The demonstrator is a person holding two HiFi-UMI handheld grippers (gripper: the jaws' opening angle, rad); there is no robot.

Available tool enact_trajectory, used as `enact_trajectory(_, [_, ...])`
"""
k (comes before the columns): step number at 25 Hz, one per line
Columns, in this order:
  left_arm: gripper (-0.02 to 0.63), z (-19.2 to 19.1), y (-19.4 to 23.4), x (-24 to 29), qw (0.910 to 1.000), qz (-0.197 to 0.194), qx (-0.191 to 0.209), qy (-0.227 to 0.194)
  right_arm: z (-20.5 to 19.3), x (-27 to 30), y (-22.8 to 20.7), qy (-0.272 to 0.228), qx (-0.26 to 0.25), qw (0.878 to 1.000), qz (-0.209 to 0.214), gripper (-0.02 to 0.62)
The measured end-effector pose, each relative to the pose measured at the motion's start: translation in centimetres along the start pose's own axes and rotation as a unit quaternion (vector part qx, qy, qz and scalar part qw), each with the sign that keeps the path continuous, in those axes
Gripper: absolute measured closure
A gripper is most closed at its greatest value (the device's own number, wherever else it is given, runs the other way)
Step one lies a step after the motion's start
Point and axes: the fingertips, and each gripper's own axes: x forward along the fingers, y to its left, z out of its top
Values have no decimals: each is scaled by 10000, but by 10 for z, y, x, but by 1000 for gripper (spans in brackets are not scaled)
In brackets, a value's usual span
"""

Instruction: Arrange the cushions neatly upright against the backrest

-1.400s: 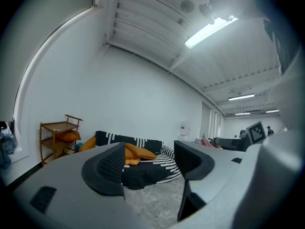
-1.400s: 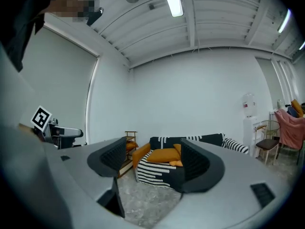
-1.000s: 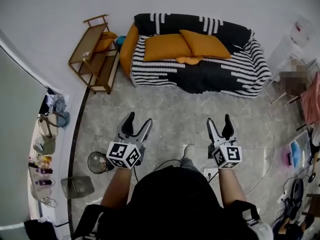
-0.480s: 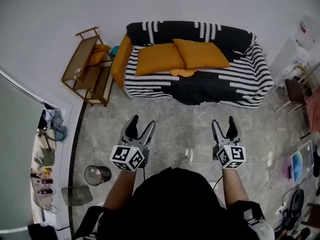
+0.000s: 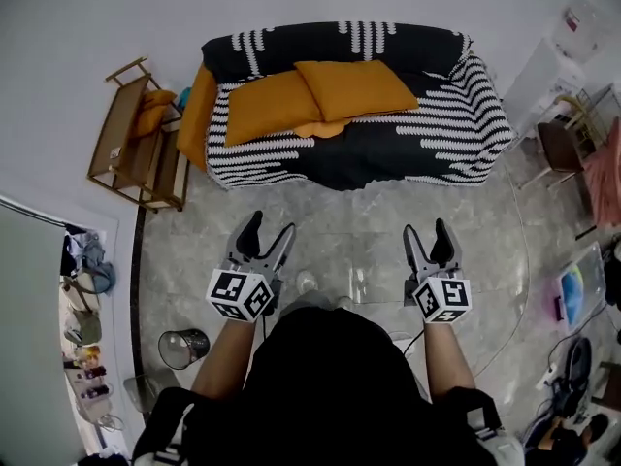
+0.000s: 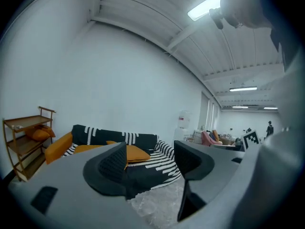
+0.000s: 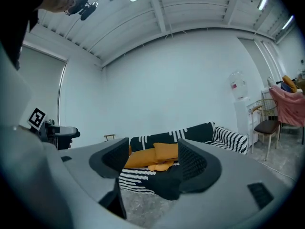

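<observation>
Black-and-white striped sofa has shifted toward upper left of frame, so the approach continues. Flat orange fabric cushions lie unarranged. Left tool released, empty; right tool closing on nothing.

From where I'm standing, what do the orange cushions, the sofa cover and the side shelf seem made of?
Orange cushions: matte fabric, softly filled judging by their sag. Sofa cover: black textile with white stripes, likely a loose throw, draping low. Side shelf: apparently light wood or bamboo; finish unclear.
</observation>
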Motion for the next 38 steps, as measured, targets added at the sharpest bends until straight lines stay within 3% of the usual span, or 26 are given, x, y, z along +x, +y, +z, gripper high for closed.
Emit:
enact_trajectory(6, [279, 3, 7, 67, 9990, -441, -64, 39, -3, 17, -33, 142, 32, 9987, -484, 275])
enact_trajectory(13, [279, 20, 43, 165, 9975, -704, -48, 32, 33, 77, -73, -12, -43, 9951, -989, 275])
enact_trajectory(19, [280, 36, 89, 232, 9975, -677, -164, -87, 50, 151, -89, 120, -260, 9943, -1028, 278])
enact_trajectory(28, [281, 38, 158, 277, 9990, -377, -237, -31, 64, 244, -69, 121, -410, 9964, -729, 276])
enact_trajectory(34, [281, 40, 153, 323, 9987, -475, -72, 174, 69, 265, -106, 89, -371, 9952, -898, 276])
enact_trajectory(38, [280, 53, 135, 365, 9983, -561, 125, 68, 79, 284, -152, -9, -419, 9942, -993, 276])
